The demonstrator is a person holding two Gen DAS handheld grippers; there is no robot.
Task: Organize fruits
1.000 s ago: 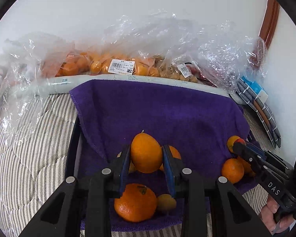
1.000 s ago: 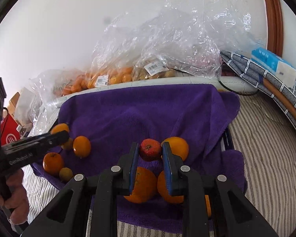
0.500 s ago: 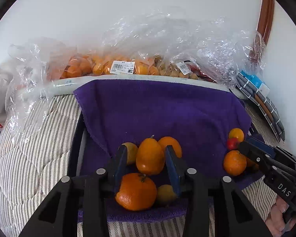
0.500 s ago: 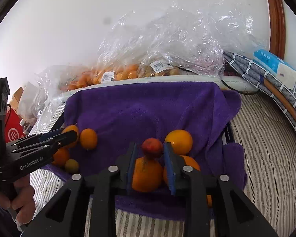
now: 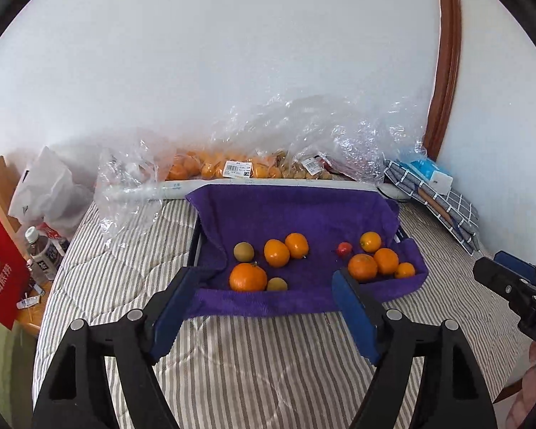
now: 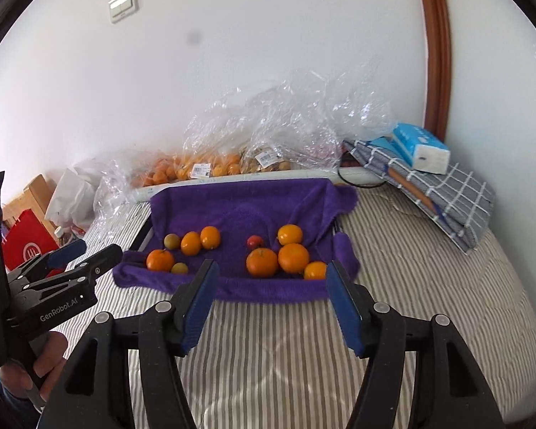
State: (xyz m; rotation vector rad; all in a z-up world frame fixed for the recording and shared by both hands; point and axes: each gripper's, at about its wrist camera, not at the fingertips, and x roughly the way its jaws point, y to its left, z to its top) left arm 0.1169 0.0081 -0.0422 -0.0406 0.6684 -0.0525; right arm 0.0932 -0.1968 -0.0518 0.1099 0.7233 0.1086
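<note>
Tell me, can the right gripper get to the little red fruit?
Probably yes. The right gripper is open and empty, and the little red fruit lies uncovered on the purple towel, though a big orange sits just in front.

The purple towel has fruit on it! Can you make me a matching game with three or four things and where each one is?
Things:
1. red fruit
2. tissue pack
3. red bag
4. left gripper

Places or states:
A. on the folded checked cloth
B. open, holding nothing
C. on the purple towel, between two groups of oranges
D. left of the bed

Pairs: 1-C, 2-A, 3-D, 4-B
</note>
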